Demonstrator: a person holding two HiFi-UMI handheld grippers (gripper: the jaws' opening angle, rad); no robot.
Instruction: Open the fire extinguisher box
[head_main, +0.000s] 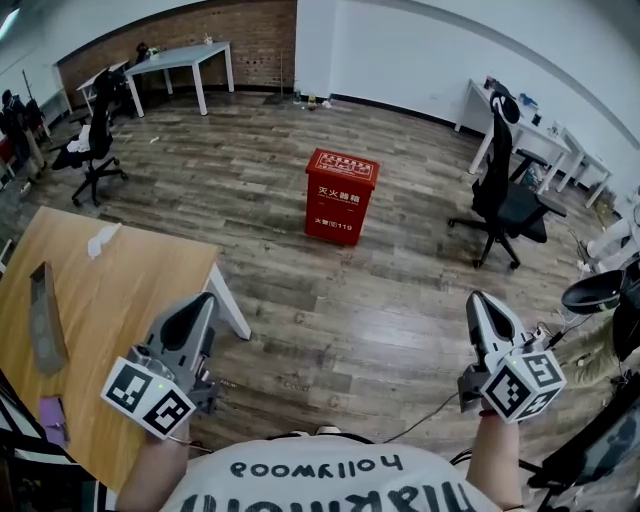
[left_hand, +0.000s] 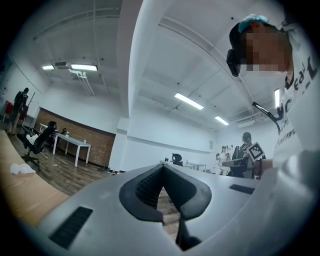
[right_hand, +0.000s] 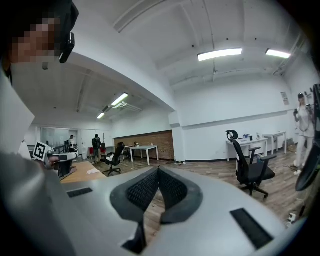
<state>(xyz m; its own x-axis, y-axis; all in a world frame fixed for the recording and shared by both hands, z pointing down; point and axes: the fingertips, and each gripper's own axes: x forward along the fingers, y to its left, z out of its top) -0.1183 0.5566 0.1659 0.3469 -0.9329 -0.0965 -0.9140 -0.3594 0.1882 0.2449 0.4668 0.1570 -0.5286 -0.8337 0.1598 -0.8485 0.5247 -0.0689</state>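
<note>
The red square fire extinguisher box (head_main: 340, 197) sits shut on the wood floor (head_main: 330, 310), well ahead of me, too far to reach. So my left hand-held gripper (head_main: 205, 300) & right hand-held gripper (head_main: 477, 298) hang low, both pressed together w/ nothing in them.

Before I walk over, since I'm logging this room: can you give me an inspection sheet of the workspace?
Surface: wood-plank floor, bare around the box.
Job's things: red fire extinguisher box stands upright on the floor, lid looks closed, far from both grippers.
Clutter: wooden table at left carries crumpled white paper and a dark flat item.
Grippers: left gripper and right gripper both shut, nothing between the jaws.
Cables: one thin dark cable near the right gripper.
Surroundings: black office chair right of the box, white desks, brick wall.
</note>
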